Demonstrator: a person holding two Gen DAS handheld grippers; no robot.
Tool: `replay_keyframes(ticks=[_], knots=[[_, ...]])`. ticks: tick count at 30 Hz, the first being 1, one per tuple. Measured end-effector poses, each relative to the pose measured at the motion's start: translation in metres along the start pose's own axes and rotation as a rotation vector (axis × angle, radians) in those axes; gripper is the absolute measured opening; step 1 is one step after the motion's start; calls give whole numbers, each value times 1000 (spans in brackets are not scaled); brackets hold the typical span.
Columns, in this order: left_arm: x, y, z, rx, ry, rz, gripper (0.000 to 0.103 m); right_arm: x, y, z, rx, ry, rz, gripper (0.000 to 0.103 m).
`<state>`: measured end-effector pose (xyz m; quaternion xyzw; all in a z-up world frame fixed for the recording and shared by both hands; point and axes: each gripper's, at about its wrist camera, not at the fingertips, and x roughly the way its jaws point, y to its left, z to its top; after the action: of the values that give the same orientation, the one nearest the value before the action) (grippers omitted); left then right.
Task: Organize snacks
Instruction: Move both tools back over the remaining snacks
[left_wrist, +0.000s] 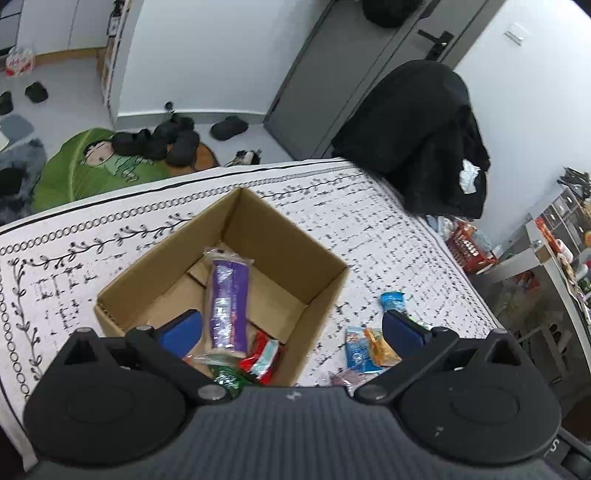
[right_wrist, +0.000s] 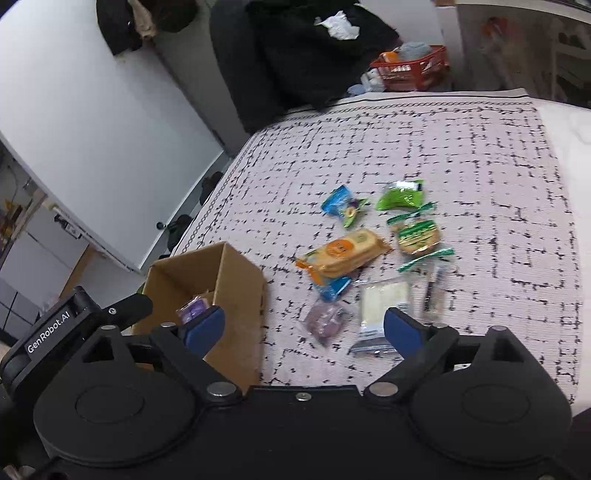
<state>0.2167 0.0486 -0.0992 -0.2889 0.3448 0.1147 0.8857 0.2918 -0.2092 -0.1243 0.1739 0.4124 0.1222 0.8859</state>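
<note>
The open brown cardboard box (left_wrist: 236, 273) is sitting on the patterned white cloth covering the desk (left_wrist: 388, 236), nearer its left edge, and is already holding a long purple-wrapped snack roll (left_wrist: 226, 306) plus red (left_wrist: 260, 356) and green packets (left_wrist: 227, 378) at its near wall. The left claw (left_wrist: 291, 332) is hanging over that near wall with its jaws spread wide and nothing between the blue pads. The right claw (right_wrist: 303, 330) is likewise standing wide and empty, just right of the box, above the loose snacks: an orange cracker pack (right_wrist: 341, 254), a clear pack of pale wafers (right_wrist: 380, 306), a purplish pouch (right_wrist: 325, 319) and green packets (right_wrist: 419, 236). Judging by this, a drop into the box is done and the next pick is starting. The right claw needs lowering onto the nearest pack, probably the wafers, closing across its narrow width.
</note>
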Motion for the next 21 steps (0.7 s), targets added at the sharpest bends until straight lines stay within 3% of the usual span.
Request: replay_keyframes(ticks=[7, 21], knots=[[-4, -27, -9, 105, -39, -27, 103, -12, -26, 5, 14, -15, -5, 99], [0, -60, -32, 202, -59, -107, 103, -11, -78, 1, 39, -43, -72, 99]])
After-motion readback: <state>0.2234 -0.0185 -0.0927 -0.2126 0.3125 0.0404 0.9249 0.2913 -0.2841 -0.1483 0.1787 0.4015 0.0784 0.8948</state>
